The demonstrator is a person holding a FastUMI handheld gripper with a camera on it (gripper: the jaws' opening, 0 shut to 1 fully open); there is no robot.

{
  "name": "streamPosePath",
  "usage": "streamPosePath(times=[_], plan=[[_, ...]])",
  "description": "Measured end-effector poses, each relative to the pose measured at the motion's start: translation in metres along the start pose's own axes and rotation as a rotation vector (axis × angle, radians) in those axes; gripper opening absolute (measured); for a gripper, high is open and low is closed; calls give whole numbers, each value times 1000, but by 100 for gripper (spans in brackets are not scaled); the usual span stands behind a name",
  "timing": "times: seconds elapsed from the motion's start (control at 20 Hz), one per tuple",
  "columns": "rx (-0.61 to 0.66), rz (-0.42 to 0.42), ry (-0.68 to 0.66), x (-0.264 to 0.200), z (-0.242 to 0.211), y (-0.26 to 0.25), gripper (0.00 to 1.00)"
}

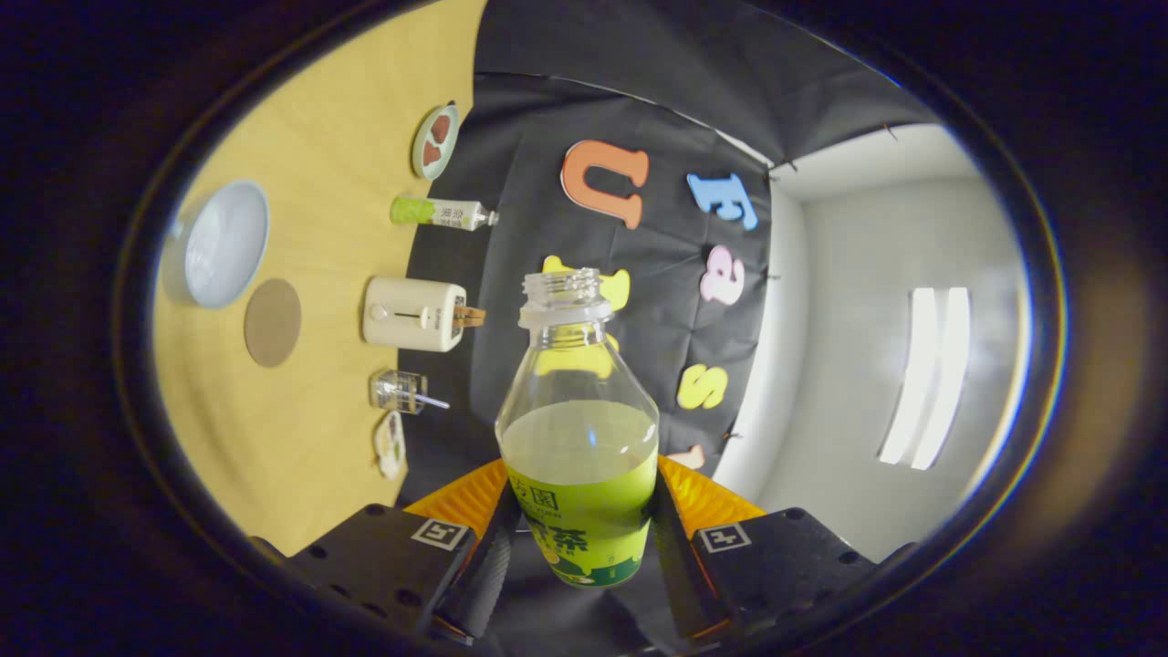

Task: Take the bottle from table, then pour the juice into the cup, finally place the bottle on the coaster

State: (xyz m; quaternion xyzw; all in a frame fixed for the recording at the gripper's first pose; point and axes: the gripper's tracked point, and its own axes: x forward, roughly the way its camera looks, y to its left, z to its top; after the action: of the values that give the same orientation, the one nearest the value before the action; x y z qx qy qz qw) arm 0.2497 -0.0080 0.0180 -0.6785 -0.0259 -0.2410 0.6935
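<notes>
My gripper (pixel 578 538) is shut on an uncapped clear bottle (pixel 578 438) with a green label, both fingers (pixel 493 557) pressing its lower body. The bottle is lifted off the table and holds green juice up to about its shoulder. The view is rolled sideways, so the wooden table (pixel 310 228) runs along the left. On it lie a light blue-rimmed cup (pixel 219 243) and, beside it, a round brown coaster (pixel 273 322). Both are well away from the bottle, beyond and to the left of the fingers.
Along the table's back edge by the black cloth stand a small plate with brown pieces (pixel 435 140), a second green-labelled bottle (pixel 443 213), a cream toaster (pixel 415 314), a clear block (pixel 401 391) and a small packet (pixel 391 444). A white wall with a window is at the right.
</notes>
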Motion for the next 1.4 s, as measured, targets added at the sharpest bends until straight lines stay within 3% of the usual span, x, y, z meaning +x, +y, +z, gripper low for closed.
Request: streamPosePath(times=[0.15,0.3,0.55,0.85,1.05,1.4], plan=[[269,146,109,-1,-11,9,77],[562,235,102,-3,-2,0,77],[881,336,121,-4,6,-10,77],[1296,594,235,-18,27,11,77],[1403,672,269,-8,37,43,78],[1573,691,208,40,58,102,77]])
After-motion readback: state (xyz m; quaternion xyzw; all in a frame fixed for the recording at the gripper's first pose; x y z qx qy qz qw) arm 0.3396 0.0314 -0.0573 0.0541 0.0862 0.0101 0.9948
